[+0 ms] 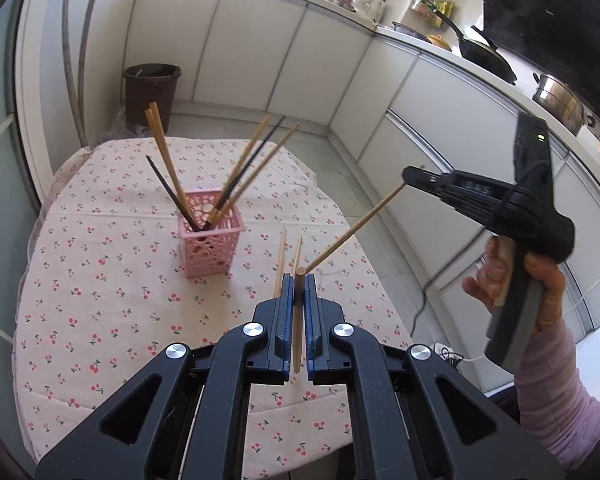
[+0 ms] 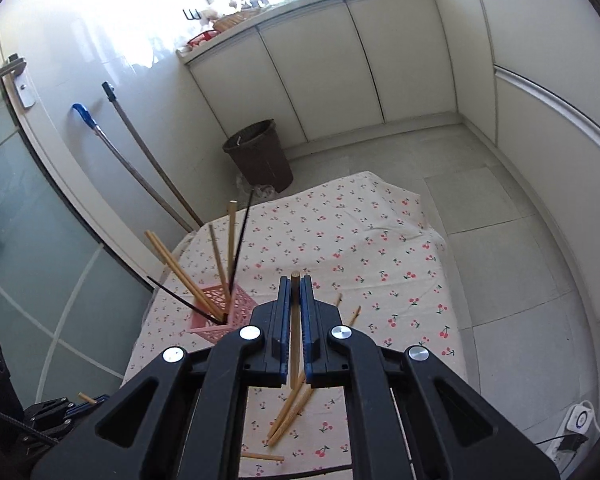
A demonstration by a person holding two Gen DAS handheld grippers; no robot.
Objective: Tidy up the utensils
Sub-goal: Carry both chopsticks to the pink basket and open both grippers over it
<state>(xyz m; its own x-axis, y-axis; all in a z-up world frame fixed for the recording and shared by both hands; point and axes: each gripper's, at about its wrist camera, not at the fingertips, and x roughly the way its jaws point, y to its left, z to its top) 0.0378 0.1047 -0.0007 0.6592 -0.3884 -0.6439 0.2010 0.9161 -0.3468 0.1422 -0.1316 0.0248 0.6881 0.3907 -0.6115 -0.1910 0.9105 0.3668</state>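
Both tongs are clamped on a wooden chopstick each: the left gripper [image 1: 299, 280] pinches one end-on, the right gripper [image 2: 295, 284] another, held high off to the side. Several sticks, pale and dark, already lean in the pink basket [image 1: 211, 236] on the cherry-print table [image 1: 100, 320]. More loose chopsticks [image 2: 290, 412] still lie on the cloth, so I'd call it roughly half done.
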